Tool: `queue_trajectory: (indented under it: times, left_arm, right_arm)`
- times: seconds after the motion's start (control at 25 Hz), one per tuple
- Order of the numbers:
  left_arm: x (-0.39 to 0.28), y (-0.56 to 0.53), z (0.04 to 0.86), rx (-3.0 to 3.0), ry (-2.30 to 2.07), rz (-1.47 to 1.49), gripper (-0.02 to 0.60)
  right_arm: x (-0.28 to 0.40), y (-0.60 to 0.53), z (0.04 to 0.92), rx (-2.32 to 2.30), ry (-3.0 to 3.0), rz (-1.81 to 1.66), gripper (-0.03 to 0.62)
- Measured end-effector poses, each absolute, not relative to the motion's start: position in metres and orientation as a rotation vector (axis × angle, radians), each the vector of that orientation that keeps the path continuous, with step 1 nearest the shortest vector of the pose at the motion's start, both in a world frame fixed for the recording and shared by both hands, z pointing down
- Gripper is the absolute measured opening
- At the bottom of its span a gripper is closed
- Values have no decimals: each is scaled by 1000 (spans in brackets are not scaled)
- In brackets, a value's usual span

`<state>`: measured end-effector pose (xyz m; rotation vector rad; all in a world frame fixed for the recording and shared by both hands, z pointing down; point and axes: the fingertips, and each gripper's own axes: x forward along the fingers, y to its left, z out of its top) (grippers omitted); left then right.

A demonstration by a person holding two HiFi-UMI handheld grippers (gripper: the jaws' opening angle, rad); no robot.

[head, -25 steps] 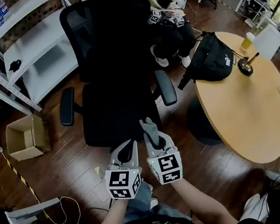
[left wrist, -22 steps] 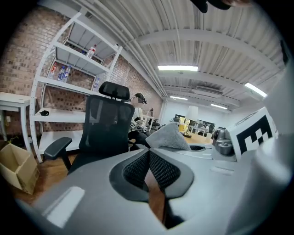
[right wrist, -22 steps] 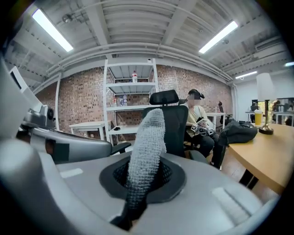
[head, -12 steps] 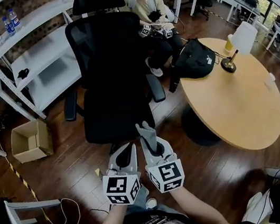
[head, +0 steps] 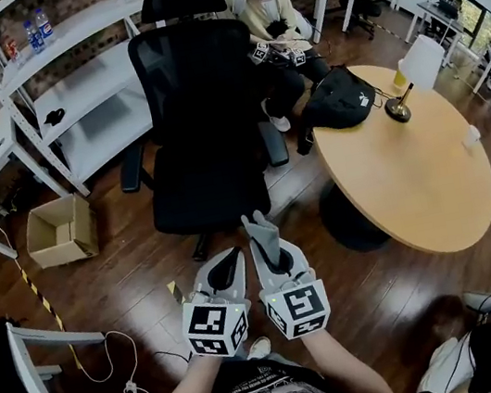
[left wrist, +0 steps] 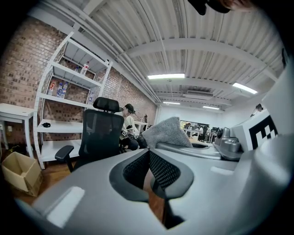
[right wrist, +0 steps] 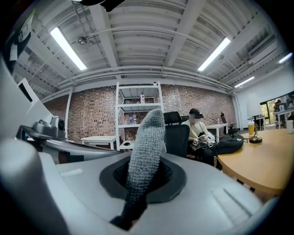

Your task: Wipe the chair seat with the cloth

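Note:
A black office chair (head: 203,114) with a headrest stands ahead of me on the wood floor; its seat (head: 211,197) is bare. My right gripper (head: 264,239) is shut on a grey cloth (head: 261,231), which stands up between its jaws (right wrist: 146,151). Beside it, my left gripper (head: 223,265) is shut with nothing in it. Both are held low, a short way in front of the seat's near edge. In the left gripper view the chair (left wrist: 98,135) shows at the left and the cloth (left wrist: 167,132) in the middle.
A round wooden table (head: 405,167) with a black bag (head: 337,99) and a lamp (head: 420,66) stands right of the chair. A seated person (head: 278,34) is behind it. White shelving (head: 67,90) lines the left wall, with a cardboard box (head: 62,231) on the floor.
The view has pulled back from the chair, which now sits farther from both grippers. The grippers stay side by side, the cloth still held in the right one.

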<state>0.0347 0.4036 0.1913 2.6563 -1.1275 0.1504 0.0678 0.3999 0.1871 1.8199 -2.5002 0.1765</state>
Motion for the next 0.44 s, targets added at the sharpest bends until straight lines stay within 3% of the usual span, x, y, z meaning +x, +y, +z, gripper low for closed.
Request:
queue_trajectory:
  times: [0.44]
  left_arm:
    - [37, 422, 173, 2690, -1109, 168, 5]
  right_arm:
    - [64, 418, 163, 1825, -2546, 163, 11]
